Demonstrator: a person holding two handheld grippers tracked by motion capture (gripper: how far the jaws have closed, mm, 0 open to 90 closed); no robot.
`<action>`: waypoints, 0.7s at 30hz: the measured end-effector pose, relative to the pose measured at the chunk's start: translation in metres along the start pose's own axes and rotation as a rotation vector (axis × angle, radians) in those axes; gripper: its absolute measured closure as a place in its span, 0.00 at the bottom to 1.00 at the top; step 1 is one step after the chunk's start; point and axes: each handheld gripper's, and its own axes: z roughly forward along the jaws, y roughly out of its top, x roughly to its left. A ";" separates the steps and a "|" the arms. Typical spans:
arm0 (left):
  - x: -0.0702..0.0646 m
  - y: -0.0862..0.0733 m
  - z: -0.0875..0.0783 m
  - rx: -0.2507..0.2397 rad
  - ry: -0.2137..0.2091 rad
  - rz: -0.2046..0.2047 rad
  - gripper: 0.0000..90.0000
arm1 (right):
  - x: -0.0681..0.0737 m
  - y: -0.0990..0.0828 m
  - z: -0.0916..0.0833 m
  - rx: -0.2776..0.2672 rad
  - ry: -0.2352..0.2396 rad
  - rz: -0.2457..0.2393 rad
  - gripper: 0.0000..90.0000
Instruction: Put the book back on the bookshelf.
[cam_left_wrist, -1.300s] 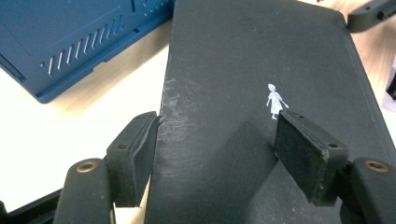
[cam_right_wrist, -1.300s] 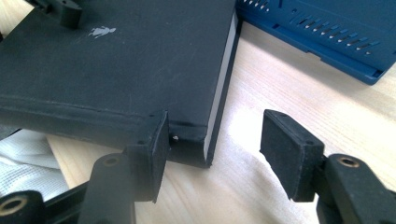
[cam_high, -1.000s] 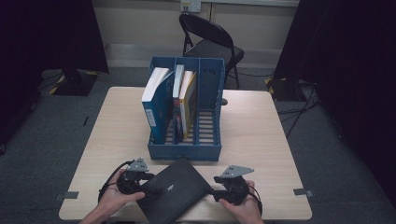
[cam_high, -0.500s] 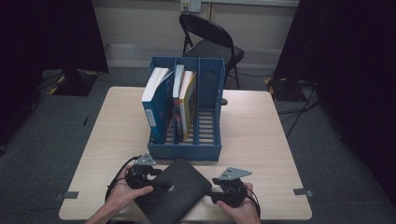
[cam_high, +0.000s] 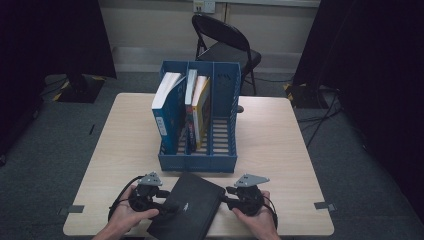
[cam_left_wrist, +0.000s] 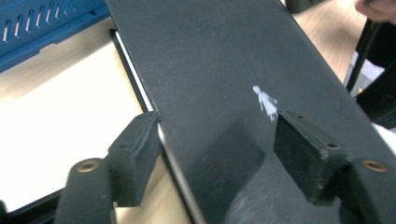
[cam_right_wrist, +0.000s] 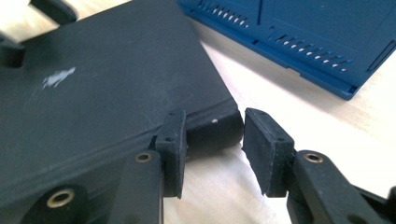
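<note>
Closing right claw (cam_right_wrist: 212, 149) on black book's (cam_high: 187, 205) corner, probably not clamped yet; left claw (cam_left_wrist: 219, 147) straddling edge, released. Seat deeper before lifting.

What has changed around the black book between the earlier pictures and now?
The left gripper moved in over the black book; the right gripper has just been closing its jaws around the book's corner, not yet pinching. The blue file rack and its books stayed put.
</note>
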 end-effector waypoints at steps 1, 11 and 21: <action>0.000 -0.001 -0.001 0.008 -0.012 -0.001 0.36 | -0.003 0.002 0.002 0.001 0.003 0.008 0.66; 0.009 -0.001 -0.006 -0.034 -0.036 -0.073 0.50 | -0.011 0.015 0.015 -0.012 -0.034 0.015 0.64; 0.014 0.007 0.010 -0.013 -0.012 -0.081 0.43 | -0.004 0.011 0.012 -0.016 -0.020 0.011 0.65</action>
